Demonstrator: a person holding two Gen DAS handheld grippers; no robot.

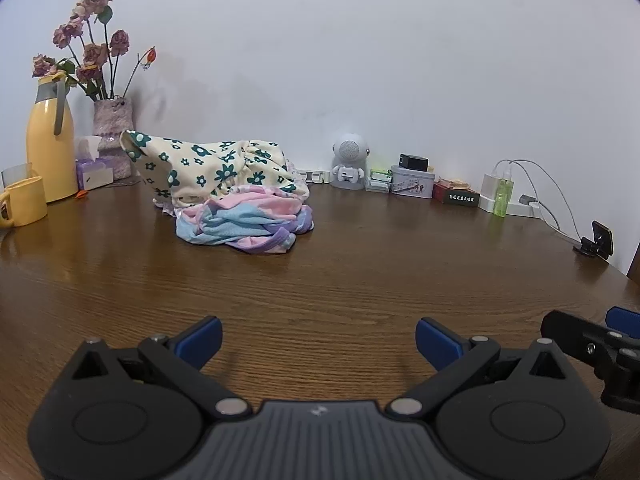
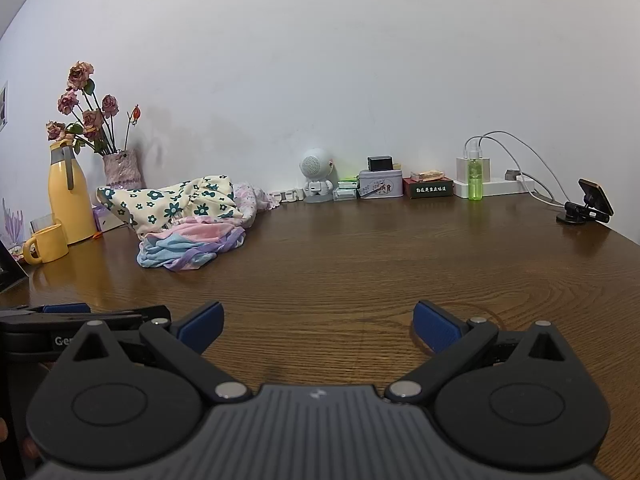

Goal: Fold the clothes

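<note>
A heap of small clothes lies on the brown wooden table (image 1: 320, 280) near the far wall. On top is a cream garment with dark green flowers (image 1: 208, 166) (image 2: 176, 204). Under it lies a pink, blue and purple garment (image 1: 244, 222) (image 2: 188, 246). My left gripper (image 1: 318, 340) hovers low over the near part of the table, open and empty, well short of the heap. To its right, my right gripper (image 2: 318, 324) is open and empty too, with the heap far off to its front left. Part of the right gripper (image 1: 592, 344) shows in the left wrist view.
Along the wall stand a yellow flask (image 1: 50, 140), a yellow mug (image 1: 24, 200), a vase of dried roses (image 1: 112, 136), a tissue box (image 1: 94, 168), a small robot-shaped speaker (image 1: 349, 160), a tin (image 1: 412, 180), a green bottle (image 1: 502, 196), a power strip with cables (image 2: 500, 184) and a phone holder (image 2: 588, 204).
</note>
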